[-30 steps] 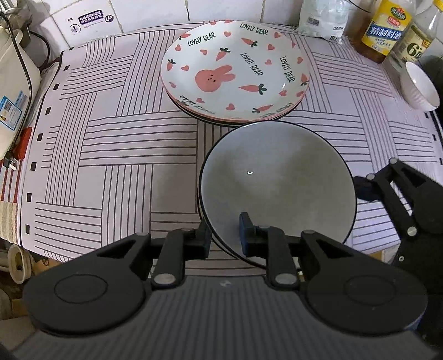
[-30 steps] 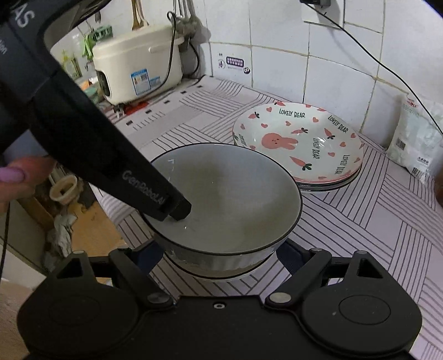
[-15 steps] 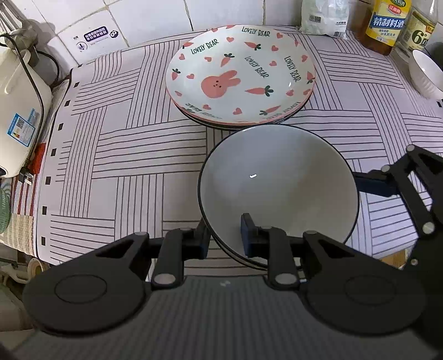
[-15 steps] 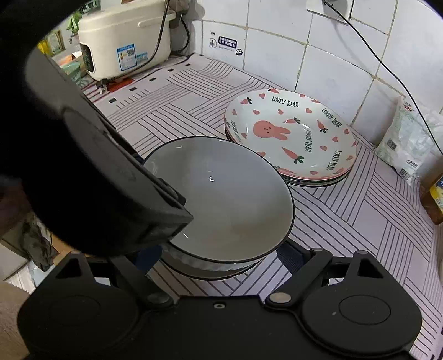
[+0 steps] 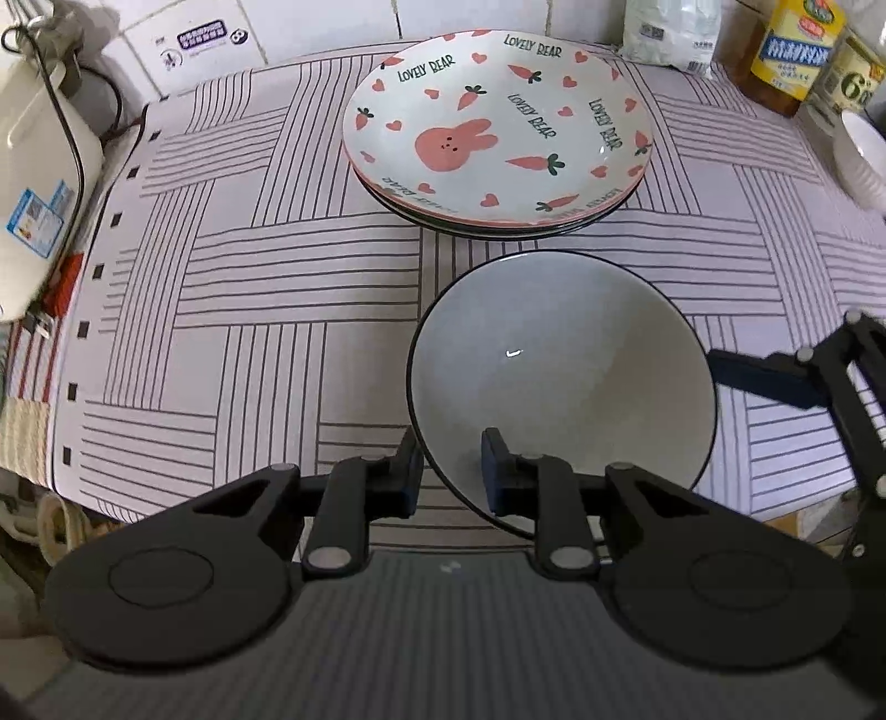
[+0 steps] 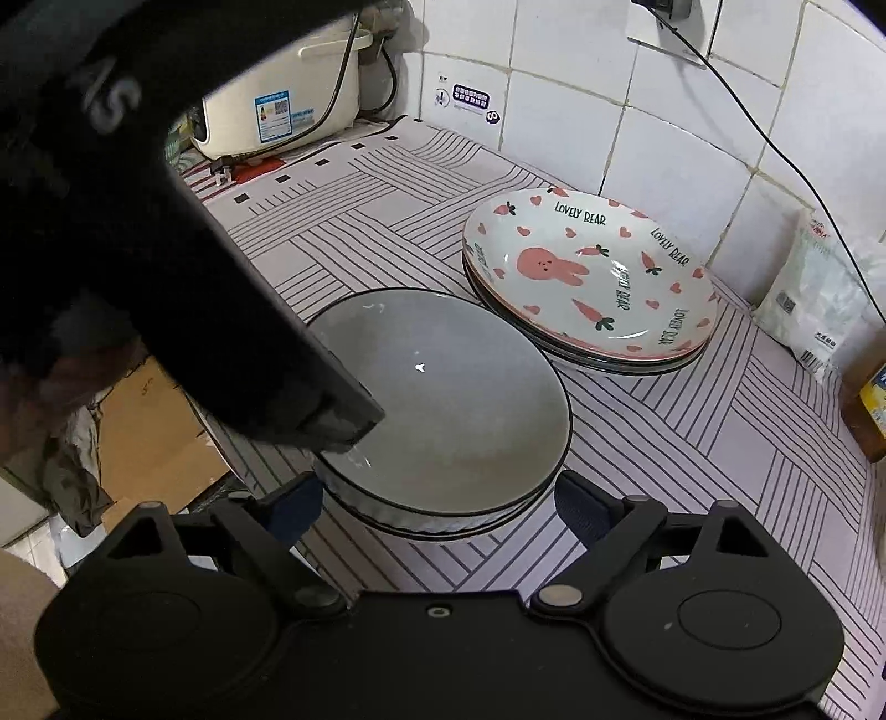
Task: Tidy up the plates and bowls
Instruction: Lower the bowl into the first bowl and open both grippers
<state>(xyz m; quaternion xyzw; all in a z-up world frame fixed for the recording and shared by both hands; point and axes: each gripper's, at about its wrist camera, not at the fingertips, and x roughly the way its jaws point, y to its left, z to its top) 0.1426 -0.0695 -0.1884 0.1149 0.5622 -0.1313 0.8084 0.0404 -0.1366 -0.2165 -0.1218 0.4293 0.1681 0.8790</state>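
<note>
A grey bowl [image 5: 565, 376] with a black rim sits nested on another bowl near the counter's front edge; it also shows in the right wrist view [image 6: 448, 399]. My left gripper [image 5: 447, 476] is shut on the grey bowl's near rim, one finger inside and one outside. My right gripper [image 6: 437, 504] is open, its fingers on either side of the bowl stack without touching it. A stack of plates topped by a pink rabbit plate [image 5: 498, 133] lies behind the bowls, also in the right wrist view [image 6: 587, 277].
A white rice cooker [image 6: 288, 105] stands at the far left with its cable. A white bowl [image 5: 861, 155], oil bottles [image 5: 797, 50] and a white bag [image 5: 670, 33] stand at the back right. The striped cloth [image 5: 249, 310] ends at the front edge.
The left gripper and its bowl have stayed put on the stack while both cameras lifted and shifted slightly. The right gripper has stayed open around the bowls.
</note>
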